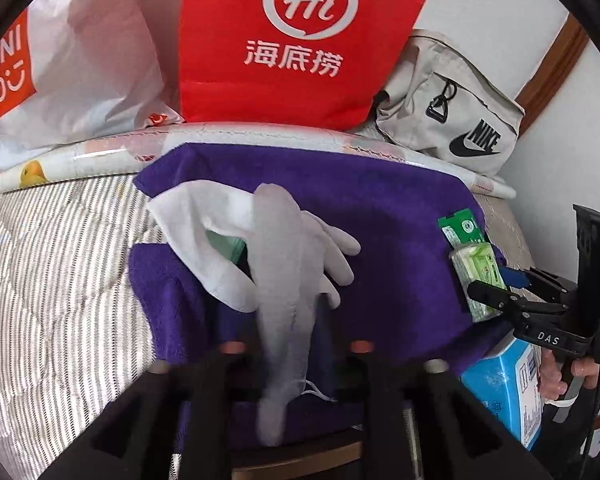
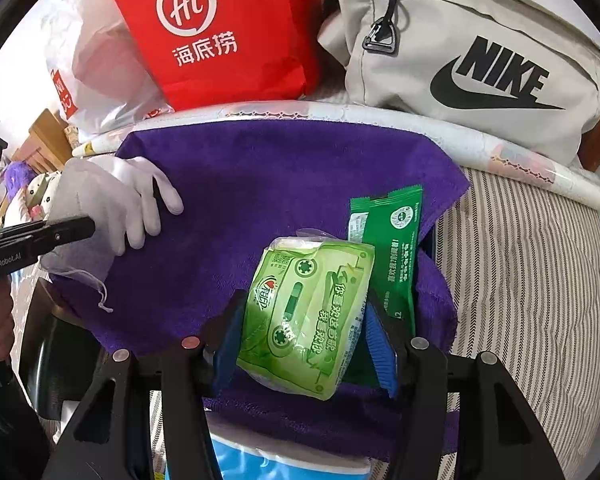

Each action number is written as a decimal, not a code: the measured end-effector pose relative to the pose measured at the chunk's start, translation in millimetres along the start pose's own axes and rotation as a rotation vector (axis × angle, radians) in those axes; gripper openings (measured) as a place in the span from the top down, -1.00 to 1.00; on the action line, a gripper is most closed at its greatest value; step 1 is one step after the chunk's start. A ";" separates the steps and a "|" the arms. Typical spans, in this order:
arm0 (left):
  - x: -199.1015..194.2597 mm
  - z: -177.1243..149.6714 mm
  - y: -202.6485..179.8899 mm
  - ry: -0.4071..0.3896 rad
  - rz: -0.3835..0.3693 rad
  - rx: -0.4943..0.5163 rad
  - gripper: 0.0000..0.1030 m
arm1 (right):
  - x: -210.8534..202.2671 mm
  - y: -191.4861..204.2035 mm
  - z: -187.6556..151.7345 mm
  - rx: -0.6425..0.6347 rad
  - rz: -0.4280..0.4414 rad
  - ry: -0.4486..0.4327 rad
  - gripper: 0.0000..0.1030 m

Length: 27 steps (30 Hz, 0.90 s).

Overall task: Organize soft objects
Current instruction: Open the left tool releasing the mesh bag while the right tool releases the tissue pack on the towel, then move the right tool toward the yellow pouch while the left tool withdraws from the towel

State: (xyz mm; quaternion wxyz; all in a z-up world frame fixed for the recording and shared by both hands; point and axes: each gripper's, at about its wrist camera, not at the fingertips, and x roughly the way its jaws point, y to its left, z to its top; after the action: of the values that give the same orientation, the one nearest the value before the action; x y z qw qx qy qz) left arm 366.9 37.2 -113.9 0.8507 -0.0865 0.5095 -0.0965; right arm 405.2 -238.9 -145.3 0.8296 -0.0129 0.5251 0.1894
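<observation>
Right now my right gripper [image 2: 306, 344] clamps the green tissue pack [image 2: 306, 312] over the purple towel [image 2: 260, 184], a green sachet [image 2: 392, 248] just beside it. My left gripper's [image 1: 296, 350] jaws stand parted around a grey sock [image 1: 278, 280], not pressing it; white gloves [image 1: 204, 232] lie beneath. Behind sit a red bag [image 1: 300, 40], white bag [image 1: 84, 52] and beige pouch [image 2: 472, 48]; contents hidden.

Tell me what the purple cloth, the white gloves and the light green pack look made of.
Purple cloth: likely terry or microfibre, matte, with a fuzzy nap. White gloves: thin knit fabric, probably cotton, matte and limp. Light green pack: soft tissues in glossy, crinkled plastic film, by its shine.
</observation>
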 end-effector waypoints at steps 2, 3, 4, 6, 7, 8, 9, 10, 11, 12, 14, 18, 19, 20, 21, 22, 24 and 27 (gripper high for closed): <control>-4.2 0.1 0.7 -0.016 0.007 -0.002 0.26 | -2.1 -0.5 0.0 0.004 -0.014 -0.008 -0.22; -6.1 -0.2 0.9 -0.020 0.001 0.002 0.15 | -3.1 -0.3 0.0 0.004 -0.022 -0.013 -0.27; -8.4 -0.6 1.0 -0.025 -0.007 0.007 0.11 | -5.3 -0.3 -0.2 0.004 -0.029 -0.019 -0.27; -15.3 -2.3 0.6 -0.046 0.000 0.011 0.00 | -12.0 -1.1 -1.5 0.010 -0.030 -0.034 -0.27; -18.3 -3.2 0.8 -0.052 0.012 0.016 0.00 | -15.9 -1.6 -2.4 0.015 -0.029 -0.042 -0.27; -21.6 -4.1 1.5 -0.059 0.027 0.017 -0.02 | -20.5 -2.1 -3.5 0.022 -0.028 -0.051 -0.27; -24.4 -4.8 2.0 -0.063 0.037 0.014 -0.03 | -27.1 -2.3 -5.3 0.032 -0.025 -0.065 -0.27; -27.8 -6.0 3.1 -0.069 0.044 0.011 -0.03 | -32.3 -2.2 -6.9 0.038 -0.022 -0.075 -0.27; -31.6 -7.4 4.7 -0.075 0.048 0.007 -0.03 | -37.8 -1.9 -9.1 0.042 -0.019 -0.086 -0.27; -37.1 -10.1 7.0 -0.081 0.051 0.000 -0.03 | -45.5 -1.0 -12.3 0.047 -0.016 -0.101 -0.27; -45.0 -14.6 9.5 -0.092 0.055 -0.011 -0.03 | -59.3 1.9 -19.2 0.050 -0.017 -0.130 -0.27; -70.2 -33.3 16.0 -0.127 0.052 -0.037 -0.03 | -83.7 16.8 -37.9 0.036 0.016 -0.176 -0.27; -75.7 -38.8 17.7 -0.134 0.051 -0.044 -0.03 | -87.6 23.1 -43.0 0.026 0.022 -0.183 -0.27; -81.0 -44.6 18.8 -0.140 0.052 -0.049 -0.03 | -92.0 29.0 -49.4 0.014 0.025 -0.189 -0.27; -88.1 -53.0 20.4 -0.145 0.058 -0.055 -0.03 | -96.4 36.1 -56.7 -0.001 0.026 -0.192 -0.27; -91.0 -57.8 20.6 -0.147 0.060 -0.058 -0.03 | -100.3 43.7 -65.2 -0.016 0.024 -0.193 -0.27; -100.7 -73.0 22.4 -0.152 0.056 -0.065 -0.03 | -106.5 55.3 -83.1 -0.039 0.021 -0.193 -0.21; -110.7 -91.4 23.2 -0.160 0.037 -0.075 -0.03 | -110.2 68.1 -107.3 -0.050 0.037 -0.161 -0.01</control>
State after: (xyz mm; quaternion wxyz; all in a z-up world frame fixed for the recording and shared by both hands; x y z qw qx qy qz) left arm 236.8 83.0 -68.1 0.8865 -0.1164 0.4445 -0.0544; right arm 248.5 -232.5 -84.7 0.8650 -0.0088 0.4519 0.2181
